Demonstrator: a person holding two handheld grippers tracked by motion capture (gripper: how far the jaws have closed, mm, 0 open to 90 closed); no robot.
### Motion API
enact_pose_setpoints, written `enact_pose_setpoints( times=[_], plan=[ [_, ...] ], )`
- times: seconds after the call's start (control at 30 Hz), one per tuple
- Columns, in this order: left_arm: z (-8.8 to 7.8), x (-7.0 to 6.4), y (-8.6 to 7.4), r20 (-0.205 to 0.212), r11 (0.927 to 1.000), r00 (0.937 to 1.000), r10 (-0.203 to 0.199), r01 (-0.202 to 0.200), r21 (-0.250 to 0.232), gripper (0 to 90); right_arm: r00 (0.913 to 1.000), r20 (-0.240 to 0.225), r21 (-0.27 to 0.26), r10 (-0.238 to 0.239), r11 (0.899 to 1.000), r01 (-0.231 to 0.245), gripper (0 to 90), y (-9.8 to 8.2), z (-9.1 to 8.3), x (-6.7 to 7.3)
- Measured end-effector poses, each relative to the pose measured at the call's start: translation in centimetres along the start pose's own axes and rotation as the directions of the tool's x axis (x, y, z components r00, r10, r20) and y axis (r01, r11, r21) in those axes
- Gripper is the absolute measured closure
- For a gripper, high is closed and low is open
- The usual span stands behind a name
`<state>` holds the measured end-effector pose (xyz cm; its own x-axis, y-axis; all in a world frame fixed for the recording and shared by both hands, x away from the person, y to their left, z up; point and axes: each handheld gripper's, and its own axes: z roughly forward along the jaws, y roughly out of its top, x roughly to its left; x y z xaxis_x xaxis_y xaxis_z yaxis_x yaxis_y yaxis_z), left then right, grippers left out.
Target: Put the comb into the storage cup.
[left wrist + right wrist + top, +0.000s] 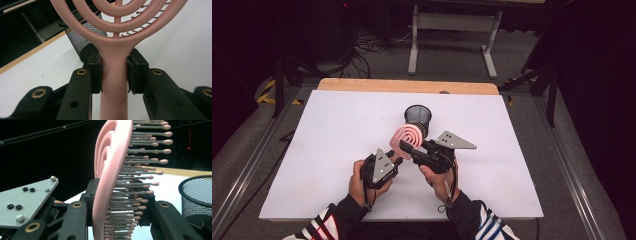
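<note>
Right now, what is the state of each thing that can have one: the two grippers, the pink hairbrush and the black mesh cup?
Left gripper: shut on the hairbrush handle.
Right gripper: shut on the hairbrush head, across back and bristles.
Pink hairbrush: held off the table by both grippers, tilted up.
Black mesh cup: upright on the white table, beyond the brush; contents cannot be told.

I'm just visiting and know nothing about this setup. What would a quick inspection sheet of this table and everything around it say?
Surface: white board on a wooden table.
Job's things: pink plastic hairbrush with ring-shaped head, held above the board; black wire-mesh cup upright behind it.
Clutter: nothing seen.
Grippers: left tool clamps the brush's handle; right tool clamps across its bristled head.
Cables: one trails from the right tool; a tangle lies on the floor beyond the table.
Surroundings: grey floor, white desk frame, dark stands.
</note>
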<state>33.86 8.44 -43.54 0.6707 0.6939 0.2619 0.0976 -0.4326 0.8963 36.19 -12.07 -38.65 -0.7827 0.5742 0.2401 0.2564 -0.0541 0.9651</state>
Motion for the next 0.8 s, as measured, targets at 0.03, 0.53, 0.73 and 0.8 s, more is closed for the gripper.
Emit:
enact_pose_setpoints(
  times=[0.03, 0.53, 0.73, 0.8],
  plan=[
    [0.0, 0.0, 0.0, 0.006, 1.0000, 1.0000, 0.000, 0.000, -0.002, 69.2, 1.0000, 0.000, -0.001, -0.009, 1.000, 0.009, 62.4, 0.1, -0.1, 0.1],
    [0.2, -0.3, -0.2, 0.097, 0.9995, 0.9947, 0.032, -0.032, -0.005, 63.0, 0.9932, 0.035, -0.042, -0.111, 0.993, 0.113, 62.6, 1.0, -1.5, 0.2],
    [0.1, -0.2, -0.3, 0.114, 0.9993, 0.9928, 0.036, -0.035, -0.011, 60.9, 0.9893, 0.054, -0.052, -0.135, 0.989, 0.138, 62.7, 1.4, -2.2, -0.1],
    [0.0, -0.1, -0.4, 0.117, 0.9993, 0.9924, 0.037, -0.035, -0.012, 60.6, 0.9891, 0.062, -0.053, -0.134, 0.989, 0.137, 62.7, 1.5, -2.4, -0.3]
  ],
)
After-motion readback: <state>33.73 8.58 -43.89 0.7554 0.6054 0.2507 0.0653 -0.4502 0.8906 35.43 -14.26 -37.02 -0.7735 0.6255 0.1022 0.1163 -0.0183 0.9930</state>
